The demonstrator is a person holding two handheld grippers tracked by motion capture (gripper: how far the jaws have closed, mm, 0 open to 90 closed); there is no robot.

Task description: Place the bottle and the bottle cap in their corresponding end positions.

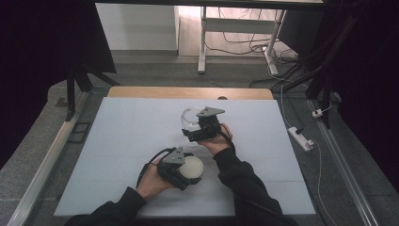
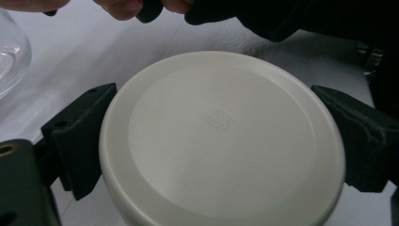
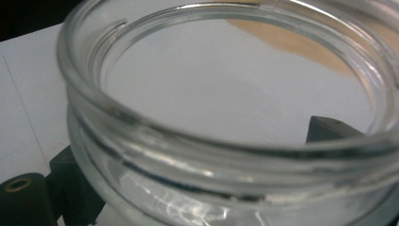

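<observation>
**Lid in the left jaws, jar in the right**

A round cream lid [image 2: 221, 136] sits flat between the jaws of the left gripper [image 1: 181, 168], which press on its rim at either side, near the front of the pale bench [image 1: 122, 141]. Just beyond it, the right gripper [image 1: 200, 132] has its jaws around a clear glass jar [image 3: 226, 122], mouth open and upward; the grip looks snug, though glare blurs the contact. A dark sleeve [image 1: 244, 181] leads to the right hand.

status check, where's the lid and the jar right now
Left gripper shut on white lid, jaws on both edges. Right gripper shut on open glass jar, farther up the table. Lid off, apart from jar; nothing between them.
</observation>
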